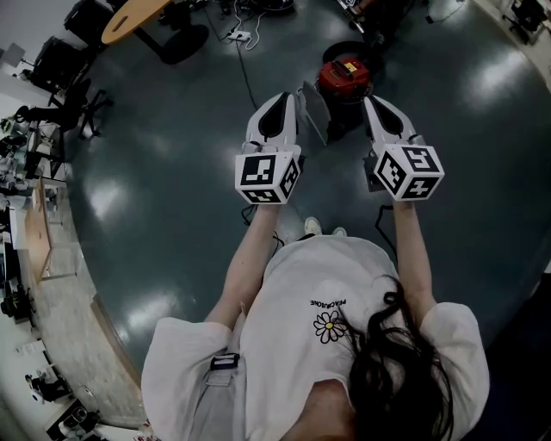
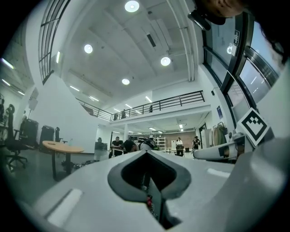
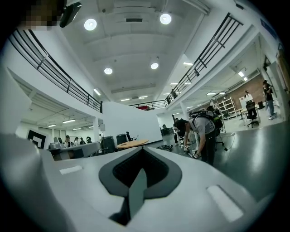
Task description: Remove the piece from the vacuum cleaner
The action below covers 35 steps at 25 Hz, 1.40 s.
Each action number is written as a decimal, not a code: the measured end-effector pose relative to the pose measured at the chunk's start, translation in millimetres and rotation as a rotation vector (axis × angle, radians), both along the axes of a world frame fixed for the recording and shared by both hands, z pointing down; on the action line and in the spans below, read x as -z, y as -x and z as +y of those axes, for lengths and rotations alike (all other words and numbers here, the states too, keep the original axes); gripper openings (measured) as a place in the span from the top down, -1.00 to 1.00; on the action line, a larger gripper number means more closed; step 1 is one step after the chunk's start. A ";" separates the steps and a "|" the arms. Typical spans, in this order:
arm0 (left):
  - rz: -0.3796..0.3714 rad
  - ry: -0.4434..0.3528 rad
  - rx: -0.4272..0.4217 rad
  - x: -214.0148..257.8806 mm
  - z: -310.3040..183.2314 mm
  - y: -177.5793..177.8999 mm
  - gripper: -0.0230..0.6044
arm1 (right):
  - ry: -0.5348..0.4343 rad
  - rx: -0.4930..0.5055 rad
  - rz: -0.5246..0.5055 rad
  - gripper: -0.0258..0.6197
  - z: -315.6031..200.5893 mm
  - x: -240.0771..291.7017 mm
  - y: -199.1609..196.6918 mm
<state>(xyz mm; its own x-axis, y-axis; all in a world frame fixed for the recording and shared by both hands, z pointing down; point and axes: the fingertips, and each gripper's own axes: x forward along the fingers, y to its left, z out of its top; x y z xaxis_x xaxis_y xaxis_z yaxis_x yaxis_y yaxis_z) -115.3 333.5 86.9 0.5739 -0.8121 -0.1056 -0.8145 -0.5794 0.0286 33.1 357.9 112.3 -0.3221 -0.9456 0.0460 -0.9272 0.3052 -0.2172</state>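
Arms: I have the left forearm (image 1: pixel 256 250) and right forearm (image 1: pixel 411 245) stretched forward, roughly parallel, well above the floor (image 1: pixel 172 172).
Left gripper (image 1: pixel 287 98): its own view shows the fingers closed together with nothing between them. It looks out across the hall, not down.
Right gripper (image 1: pixel 372 102): fingers likewise pressed together and empty, aimed level or slightly up.
Vacuum cleaner (image 1: pixel 344 77): a red and black canister on the floor just beyond both gripper tips, lying between them in the head view.
Grey flat part (image 1: pixel 313 110): stands against the canister's left side. I judge it may be the piece to remove, but I cannot tell how it attaches.
Step in hand: the approach. I would tip both grippers down, spread the fingers before contact, steady the canister with one and pull with the other.
Far floor: a cable (image 1: pixel 245 65) runs towards a round table (image 1: pixel 133 15).
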 end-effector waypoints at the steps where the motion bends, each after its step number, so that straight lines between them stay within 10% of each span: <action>1: -0.004 -0.008 0.004 0.9 1.9 -1.8 0.93 | -0.003 0.002 -0.003 0.84 1.8 0.0 -2.0; 22: 0.005 0.086 0.056 -32.3 -6.4 -13.8 0.93 | 0.085 -0.051 -0.029 0.84 18.7 -39.5 -56.5; 35: 0.052 0.124 0.066 -64.8 -117.6 -25.9 0.93 | 0.128 -0.030 0.036 0.84 -89.9 -67.6 -63.8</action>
